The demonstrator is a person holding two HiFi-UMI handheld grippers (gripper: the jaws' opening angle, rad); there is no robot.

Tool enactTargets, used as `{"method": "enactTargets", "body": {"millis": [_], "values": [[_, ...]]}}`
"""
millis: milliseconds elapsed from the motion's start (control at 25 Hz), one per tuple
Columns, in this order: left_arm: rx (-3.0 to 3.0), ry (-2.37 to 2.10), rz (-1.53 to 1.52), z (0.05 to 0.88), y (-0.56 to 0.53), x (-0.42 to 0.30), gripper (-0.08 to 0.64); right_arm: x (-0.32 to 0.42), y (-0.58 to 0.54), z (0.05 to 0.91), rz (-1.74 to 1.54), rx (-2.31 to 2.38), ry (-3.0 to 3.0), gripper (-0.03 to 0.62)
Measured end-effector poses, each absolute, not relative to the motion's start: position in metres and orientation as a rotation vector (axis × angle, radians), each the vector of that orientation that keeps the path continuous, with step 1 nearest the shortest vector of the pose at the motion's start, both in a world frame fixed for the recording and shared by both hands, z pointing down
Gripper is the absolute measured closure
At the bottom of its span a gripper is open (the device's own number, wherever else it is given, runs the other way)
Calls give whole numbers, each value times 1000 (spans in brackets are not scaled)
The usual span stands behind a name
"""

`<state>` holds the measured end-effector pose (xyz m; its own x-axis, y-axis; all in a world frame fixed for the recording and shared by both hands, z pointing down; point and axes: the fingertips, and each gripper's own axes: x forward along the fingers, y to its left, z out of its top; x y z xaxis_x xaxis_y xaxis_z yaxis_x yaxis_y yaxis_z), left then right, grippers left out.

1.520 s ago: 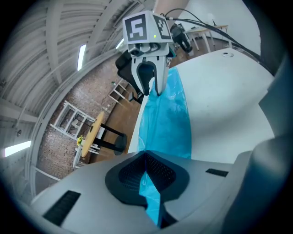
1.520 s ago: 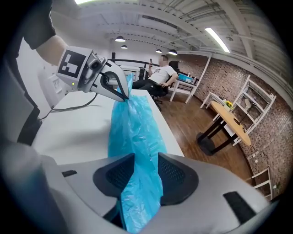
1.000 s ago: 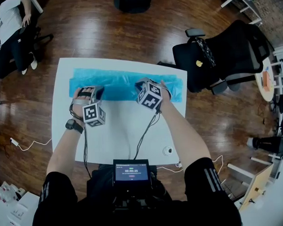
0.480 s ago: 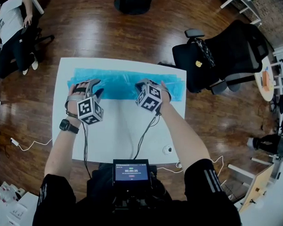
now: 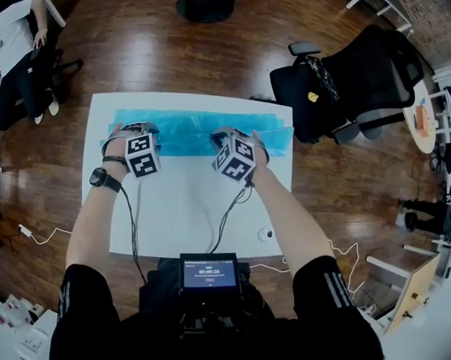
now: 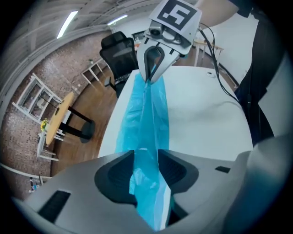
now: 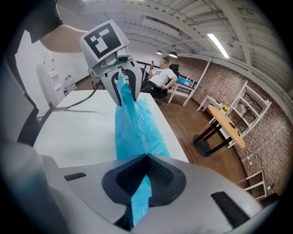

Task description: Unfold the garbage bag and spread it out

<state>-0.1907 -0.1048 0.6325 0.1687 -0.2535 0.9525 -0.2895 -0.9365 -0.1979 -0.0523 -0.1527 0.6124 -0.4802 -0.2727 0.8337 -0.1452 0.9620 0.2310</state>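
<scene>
The left gripper (image 6: 146, 170) has its jaws about half open. The blue garbage bag (image 6: 149, 114) runs up between them in a loose bunch, and they do not squeeze it. The right gripper (image 7: 145, 176) has its jaws closed tight on a thin edge of the same bag. The bag runs from one gripper across to the other.

Only the gripper views show the jaws, because in the head view the marker cubes hide them. They also show a long ceiling light (image 7: 217, 43).

Only the head view shows the whole bag. It is a long blue strip along the far side of the white table (image 5: 189, 207), with both grippers at its near edge.

Past the table is a brown wood floor (image 5: 168, 59). A black chair (image 5: 355, 80) stands on the right, and a person (image 5: 15, 50) sits far off on the left.
</scene>
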Motion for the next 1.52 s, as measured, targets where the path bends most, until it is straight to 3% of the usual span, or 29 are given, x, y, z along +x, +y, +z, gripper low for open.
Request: {"method": "enactTargets", "body": {"millis": [120,240,600,1120,1520], "values": [[2396,-542,1928,638,-94,-185,498,-48,-148,612,-143,308,-2087,572],[2413,-565,1955,642,-86,-182,534,-44,-142,611,-137,319,-2095,572],[2487,-742,2136,632,-76,-181,538,-37,-125,594,-128,365,-2137,555],[2475,-751,2225,651,-31,-169,545,-5,-86,548,53,438,-2266,452],[2469,-691,2265,674,-5,-166,545,7,-88,500,77,514,-2325,443]]}}
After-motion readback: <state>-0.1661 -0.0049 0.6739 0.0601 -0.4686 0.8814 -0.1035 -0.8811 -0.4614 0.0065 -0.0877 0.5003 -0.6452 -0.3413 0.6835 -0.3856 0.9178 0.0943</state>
